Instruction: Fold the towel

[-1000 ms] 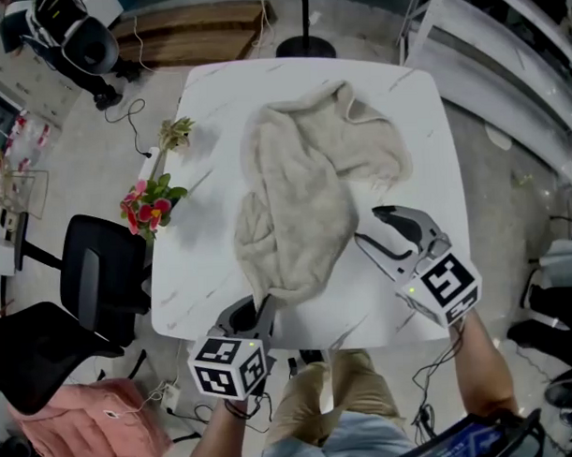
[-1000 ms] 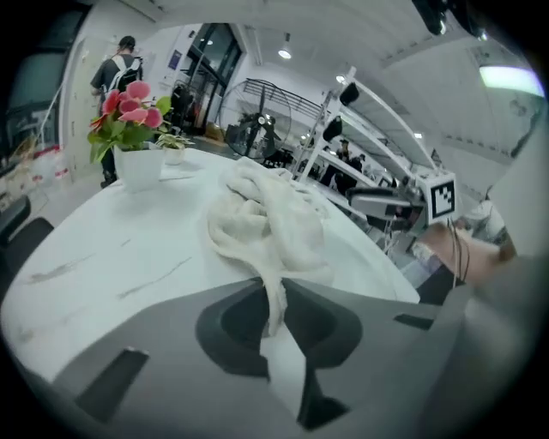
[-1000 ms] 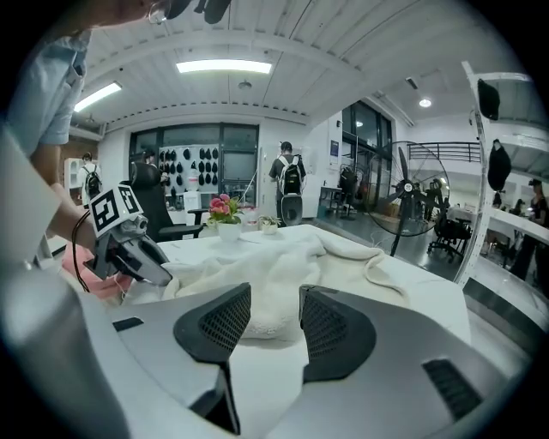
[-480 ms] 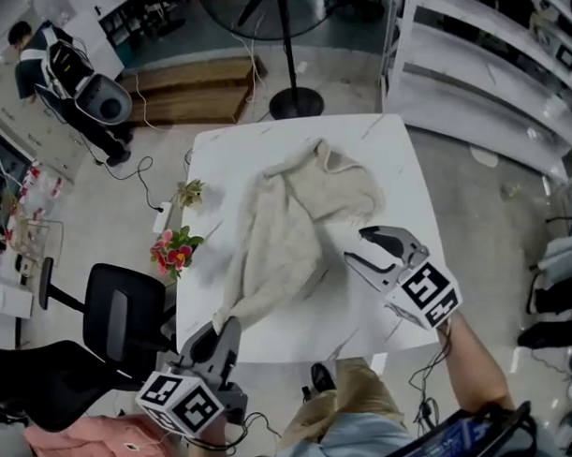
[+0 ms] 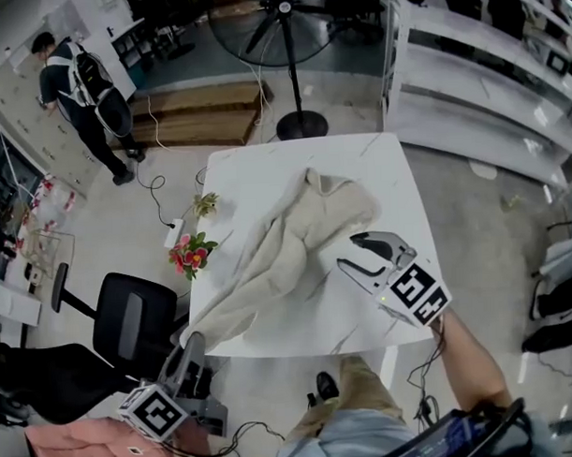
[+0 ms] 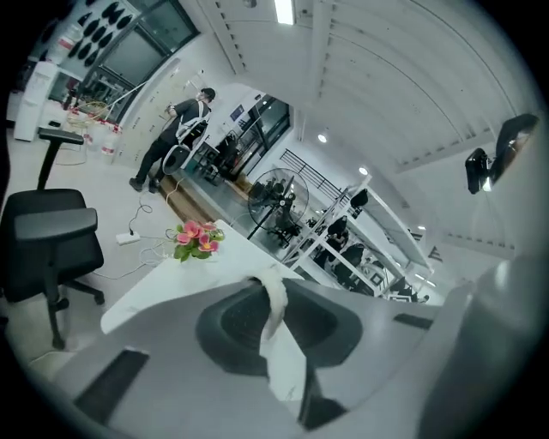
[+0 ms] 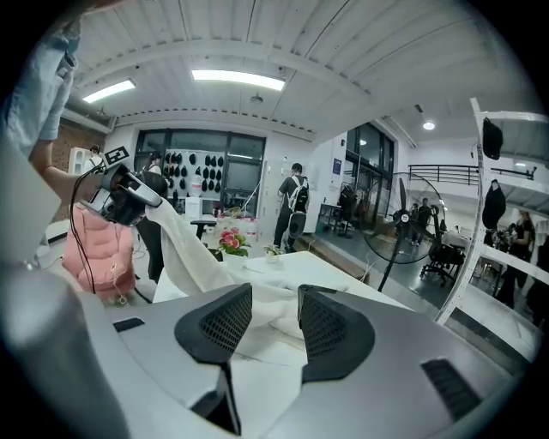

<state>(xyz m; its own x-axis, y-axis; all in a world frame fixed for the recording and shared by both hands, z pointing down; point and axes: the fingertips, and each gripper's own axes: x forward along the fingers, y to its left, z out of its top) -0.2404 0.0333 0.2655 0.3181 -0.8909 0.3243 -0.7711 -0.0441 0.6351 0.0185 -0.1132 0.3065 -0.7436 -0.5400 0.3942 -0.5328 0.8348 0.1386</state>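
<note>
A beige towel (image 5: 296,241) runs in a long strip from the white table's (image 5: 368,164) middle out past its near left corner. My left gripper (image 5: 191,346) holds the towel's end up in the air off that corner. In the left gripper view the cloth (image 6: 276,319) is pinched between the jaws of the left gripper (image 6: 276,296), which have just been closing tighter on it. My right gripper (image 5: 350,251) hovers open over the table right of the towel, nothing between its jaws. The right gripper view shows the right gripper (image 7: 274,321) above the bunched towel (image 7: 202,253).
Pink flowers (image 5: 195,254) and a small plant (image 5: 207,205) stand beside the table's left edge. A black office chair (image 5: 130,317) is at the lower left. A standing fan (image 5: 288,73) is behind the table, a person (image 5: 80,85) walks at far left, and shelves (image 5: 488,103) line the right.
My left gripper has lifted and drawn back to the lower left with the towel corner, stretching the crumpled towel into a long strip. The right gripper has risen a little and stays open.
</note>
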